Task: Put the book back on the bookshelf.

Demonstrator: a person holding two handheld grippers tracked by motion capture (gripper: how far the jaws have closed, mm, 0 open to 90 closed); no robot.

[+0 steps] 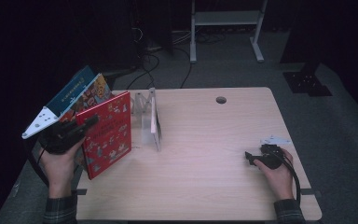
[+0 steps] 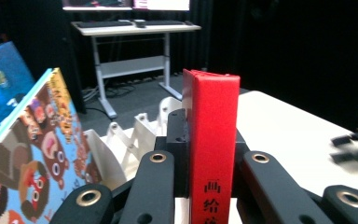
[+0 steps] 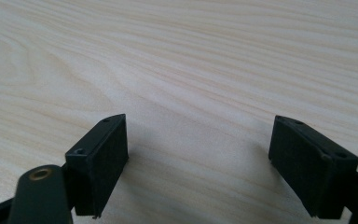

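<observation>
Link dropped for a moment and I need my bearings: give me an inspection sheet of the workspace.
Surface: light wood table, cable hole near far edge.
Job's things: red book upright in left gripper; two picture books leaning at left edge beside white rack.
Clutter: nothing seen.
Grippers: left shut on red book; right gripper open over bare table.
Cables: one trails from right gripper.
Surroundings: dark room, desk behind.

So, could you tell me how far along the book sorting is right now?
Two books already lean at the table's left edge. In hand: the left gripper is shut on the red book by its spine. Left: seating it by the white rack. The right gripper rests open on the table.
</observation>
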